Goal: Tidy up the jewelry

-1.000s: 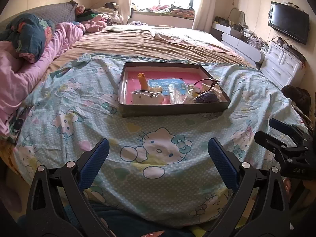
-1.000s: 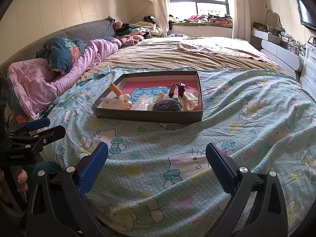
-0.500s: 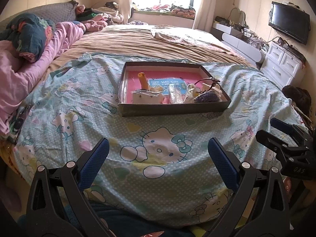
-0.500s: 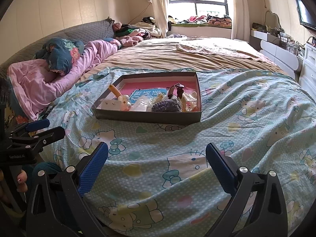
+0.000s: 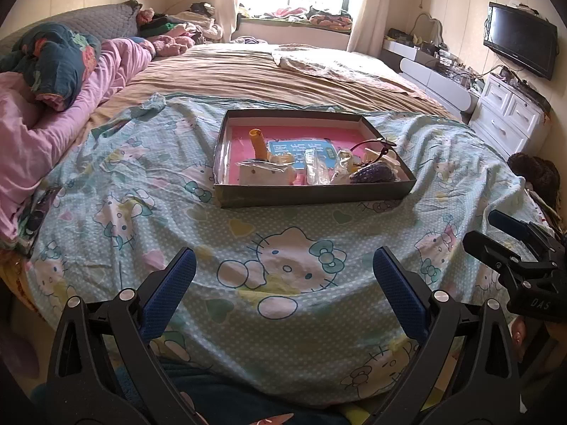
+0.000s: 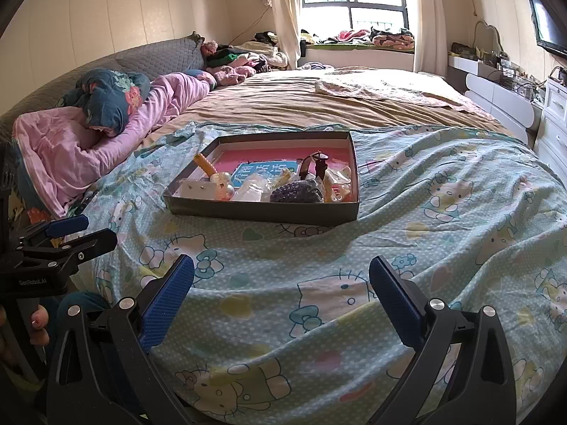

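Sprawling across the room, the bed (image 5: 283,81) carries a pink quilt (image 5: 53,120) at left and a cat-print sheet (image 5: 283,269) under the jewelry box (image 5: 312,191) at centre; both the left hand-held gripper (image 5: 283,279) and right hand-held gripper (image 6: 281,279) hover with fingers apart, empty, and white drawers (image 5: 506,113) stand right.

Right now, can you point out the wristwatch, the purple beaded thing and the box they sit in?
wristwatch (image 6: 316,165): right wrist view, on its dark strap.
purple beaded thing (image 6: 297,192): right wrist view, on the middle of the bead heap.
box (image 5: 312,198): left wrist view, on its near outer wall.
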`<state>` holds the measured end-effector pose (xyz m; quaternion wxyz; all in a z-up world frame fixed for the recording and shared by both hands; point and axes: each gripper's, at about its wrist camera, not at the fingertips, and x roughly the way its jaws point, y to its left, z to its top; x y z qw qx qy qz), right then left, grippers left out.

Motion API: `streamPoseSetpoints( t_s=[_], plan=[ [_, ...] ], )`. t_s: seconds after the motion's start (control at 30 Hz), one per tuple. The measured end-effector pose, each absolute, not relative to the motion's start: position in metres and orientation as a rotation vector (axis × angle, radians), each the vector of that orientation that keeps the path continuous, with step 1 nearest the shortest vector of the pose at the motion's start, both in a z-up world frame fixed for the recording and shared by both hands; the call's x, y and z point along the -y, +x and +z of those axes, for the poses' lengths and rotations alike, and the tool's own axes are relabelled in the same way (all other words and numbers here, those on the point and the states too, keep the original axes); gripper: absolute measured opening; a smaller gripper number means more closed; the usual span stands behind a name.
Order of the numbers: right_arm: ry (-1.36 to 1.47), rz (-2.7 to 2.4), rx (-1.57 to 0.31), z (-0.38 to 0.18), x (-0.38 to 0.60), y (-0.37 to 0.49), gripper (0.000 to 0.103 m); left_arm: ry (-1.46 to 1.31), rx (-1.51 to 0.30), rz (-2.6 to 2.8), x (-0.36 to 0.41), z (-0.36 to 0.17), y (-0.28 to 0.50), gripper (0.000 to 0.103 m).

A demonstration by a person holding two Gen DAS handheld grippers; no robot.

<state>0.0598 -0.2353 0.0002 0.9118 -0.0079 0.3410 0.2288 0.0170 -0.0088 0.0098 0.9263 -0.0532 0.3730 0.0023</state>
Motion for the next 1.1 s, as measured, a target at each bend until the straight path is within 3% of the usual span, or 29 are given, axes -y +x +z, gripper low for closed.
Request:
streamPoseSetpoints(
  t_s=[0.57, 0.87, 1.1],
  plan=[
    [-0.019, 0.468, -0.709, -0.001, 0.238, 0.063, 0.098, -0.109, -0.774, -0.023, 0.012, 0.006, 0.021, 0.094],
    [0.007, 0.412, -0.722, -0.011, 0.254, 0.080, 0.098, -0.092, -0.874, -0.009, 0.021, -0.014, 0.034, 0.094],
    [0.078, 0.202, -0.741, -0.024, 0.318, 0.149, 0.098, -0.203, -0.966, 0.175, -0.046, -0.042, 0.083, 0.094]
  ],
)
